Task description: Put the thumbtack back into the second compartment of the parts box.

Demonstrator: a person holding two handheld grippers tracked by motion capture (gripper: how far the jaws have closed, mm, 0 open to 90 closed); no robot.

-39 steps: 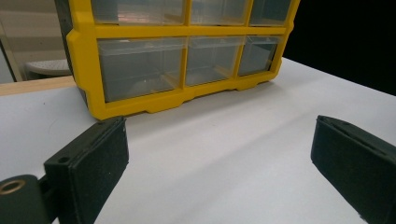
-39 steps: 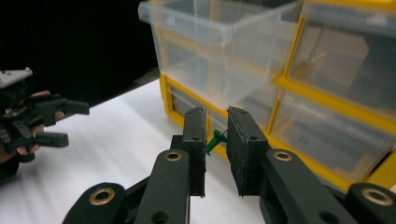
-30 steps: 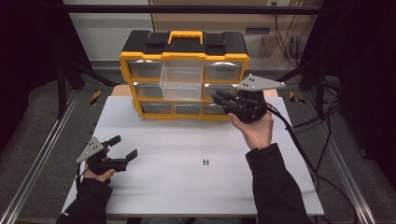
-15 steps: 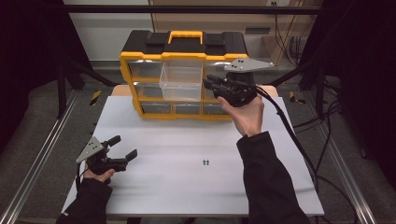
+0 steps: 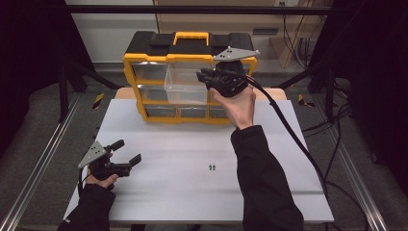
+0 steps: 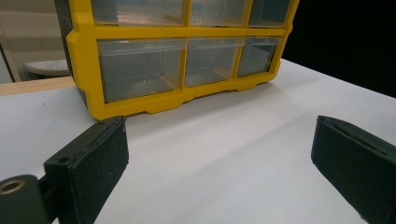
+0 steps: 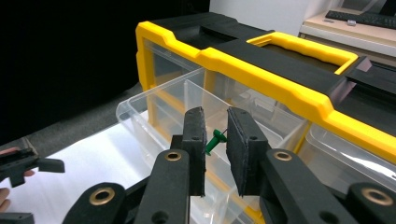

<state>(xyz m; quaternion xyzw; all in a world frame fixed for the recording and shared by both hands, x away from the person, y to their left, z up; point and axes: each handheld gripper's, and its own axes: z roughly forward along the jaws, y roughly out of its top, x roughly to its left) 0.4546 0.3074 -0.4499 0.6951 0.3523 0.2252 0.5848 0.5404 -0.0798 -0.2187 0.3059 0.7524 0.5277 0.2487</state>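
The yellow organizer (image 5: pixel 187 72) stood at the far edge of the white table (image 5: pixel 192 159), black lid and yellow handle (image 5: pixel 191 36) on top, clear drawers in rows across its front. One clear drawer (image 5: pixel 185 84) of the middle column was pulled out toward the person, open at the top; whether anything lay inside it could not be told. The drawers of the bottom row (image 6: pixel 140 65) were pushed in and looked empty in the left gripper view.

The right gripper (image 7: pixel 215 140) hung just above that pulled-out drawer (image 7: pixel 187 107), in front of the organizer's upper right drawers. Its jaws stood a little apart, and a green push pin (image 7: pixel 215 140) sat in the gap between them, above the drawer; whether the pads actually gripped it could not be told.

The left gripper (image 5: pixel 126 153) rested low over the table, well away from the organizer's front left corner, jaws spread wide with nothing between them. Two small dark pins (image 5: pixel 211 168) lay on the table in front of the organizer, apart from both grippers.
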